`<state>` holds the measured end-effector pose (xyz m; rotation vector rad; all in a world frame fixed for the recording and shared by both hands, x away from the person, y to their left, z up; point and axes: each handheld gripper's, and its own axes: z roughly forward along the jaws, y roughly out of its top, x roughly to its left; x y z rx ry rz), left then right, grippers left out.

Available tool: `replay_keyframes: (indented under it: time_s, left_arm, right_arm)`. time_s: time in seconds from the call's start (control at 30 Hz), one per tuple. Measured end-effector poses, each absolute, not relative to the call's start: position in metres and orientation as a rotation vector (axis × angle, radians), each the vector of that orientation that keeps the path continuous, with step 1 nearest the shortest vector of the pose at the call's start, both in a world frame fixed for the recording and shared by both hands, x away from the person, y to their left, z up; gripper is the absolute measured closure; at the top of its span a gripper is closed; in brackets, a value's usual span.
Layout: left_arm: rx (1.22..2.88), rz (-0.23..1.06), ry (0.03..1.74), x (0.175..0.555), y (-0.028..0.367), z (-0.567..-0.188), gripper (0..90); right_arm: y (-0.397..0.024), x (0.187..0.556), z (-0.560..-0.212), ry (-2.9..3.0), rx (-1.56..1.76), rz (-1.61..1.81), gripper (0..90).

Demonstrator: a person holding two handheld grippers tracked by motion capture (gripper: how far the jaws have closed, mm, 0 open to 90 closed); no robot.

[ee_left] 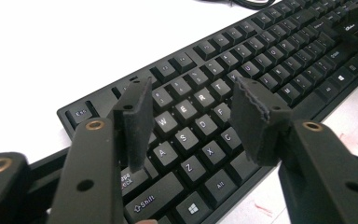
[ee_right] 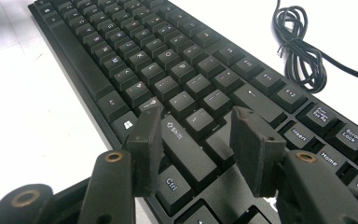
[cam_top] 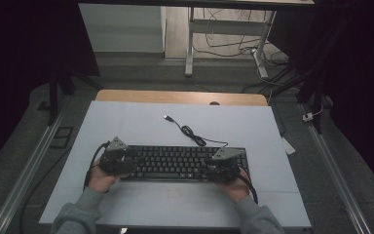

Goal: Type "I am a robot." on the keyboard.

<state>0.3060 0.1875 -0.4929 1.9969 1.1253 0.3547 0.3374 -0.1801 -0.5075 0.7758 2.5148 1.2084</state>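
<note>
A black keyboard lies across the near middle of the pale mat. My left gripper hovers over its left end. In the left gripper view the left gripper is open, its pads standing apart above the W, E, R, S and D keys of the keyboard, with nothing between them. My right gripper sits over the right end. In the right gripper view the right gripper is open above the right Shift and Ctrl keys of the keyboard, holding nothing.
The keyboard's black cable lies coiled behind it on the mat, ending in a loose USB plug; the coil lies just beyond the function keys. A wooden table edge borders the mat's far side. Desk legs and cables stand on the floor beyond.
</note>
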Motion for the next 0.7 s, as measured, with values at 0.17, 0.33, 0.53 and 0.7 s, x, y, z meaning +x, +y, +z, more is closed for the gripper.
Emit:
replay_keyframes:
  time_s: [0.17,0.33,0.53,0.7]
  left_arm:
    - [1.996,0.352,1.127,0.306,0.187,-0.492,45.2]
    - [1.990,0.339,1.121,0.305,0.186,-0.491,43.1]
    - [1.997,0.314,1.075,0.302,0.181,-0.487,42.7]
    - [2.022,0.298,1.021,0.299,0.173,-0.485,45.3]
  right_arm:
    - [-0.180,0.338,-0.508,2.515,0.777,1.210,53.8]
    - [-0.180,0.338,-0.508,2.513,0.778,1.211,53.8]
    - [-0.180,0.338,-0.508,2.514,0.778,1.208,53.8]
    - [-0.180,0.338,-0.508,2.514,0.777,1.208,53.8]
